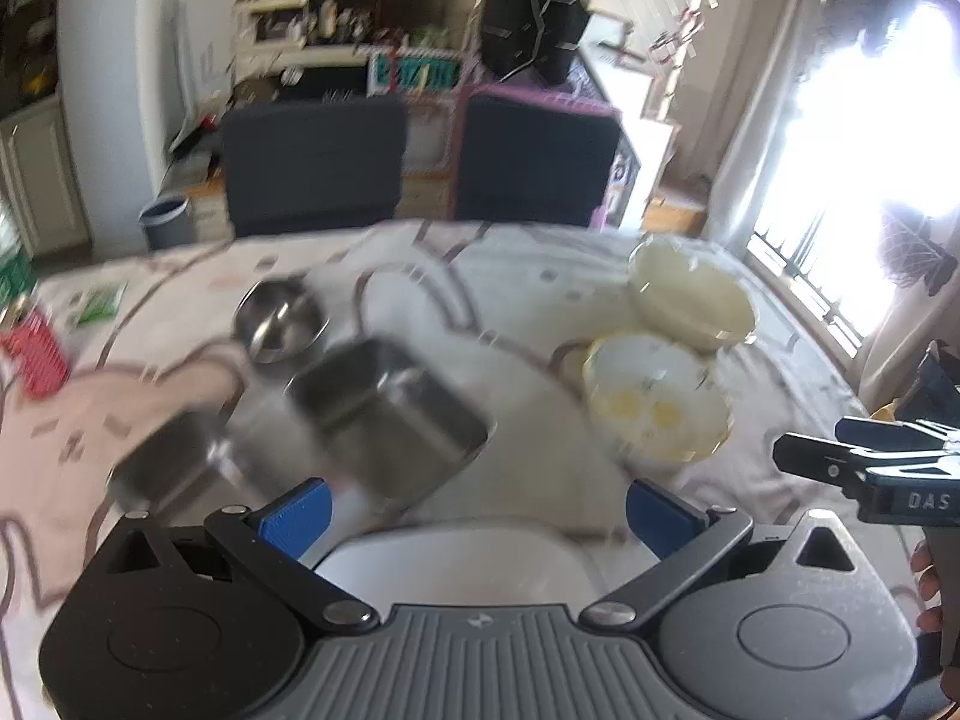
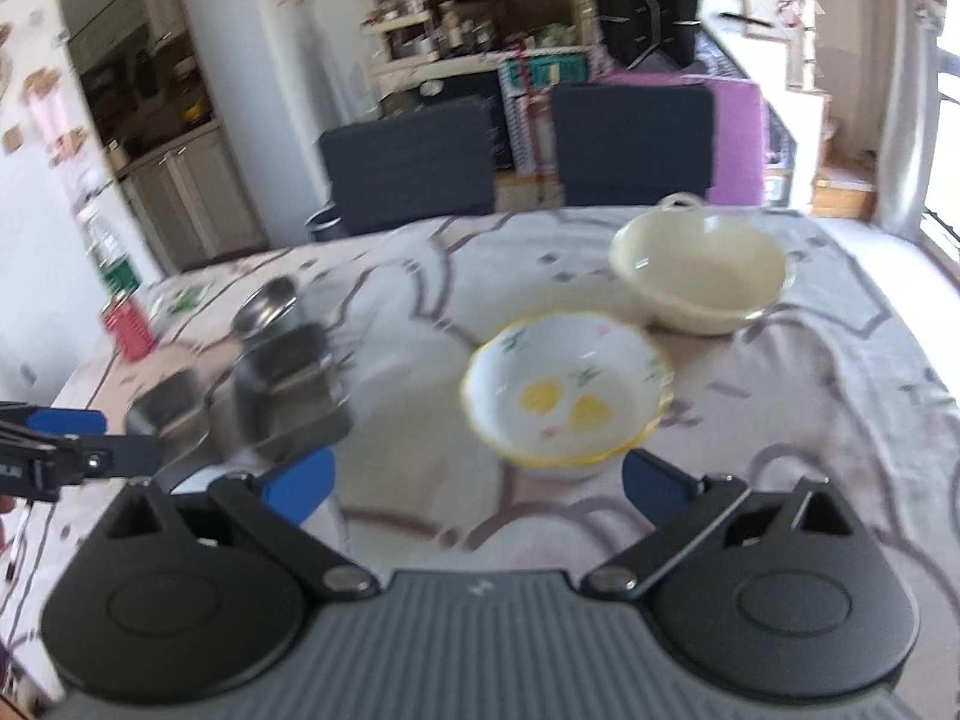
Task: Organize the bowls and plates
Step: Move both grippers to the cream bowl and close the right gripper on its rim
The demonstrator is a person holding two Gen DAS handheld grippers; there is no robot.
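In the left wrist view my left gripper (image 1: 480, 516) is open above a white plate (image 1: 456, 564) at the near edge, with nothing between its blue pads. Ahead lie two square steel containers (image 1: 390, 414) (image 1: 174, 462) and a round steel bowl (image 1: 279, 321). To the right are a white bowl with yellow fruit print (image 1: 657, 402) and a cream bowl (image 1: 690, 294). My right gripper (image 2: 480, 486) is open and empty, just short of the printed bowl (image 2: 564, 390); the cream bowl (image 2: 699, 270) stands behind it. The steel pieces (image 2: 288, 390) sit to its left.
A patterned cloth (image 2: 810, 360) covers the table. A red box (image 1: 36, 360) and a green packet (image 1: 96, 306) lie at the far left. Two dark chairs (image 1: 312, 162) (image 1: 534, 162) stand at the far side. The other gripper (image 1: 840, 462) shows at the right edge.
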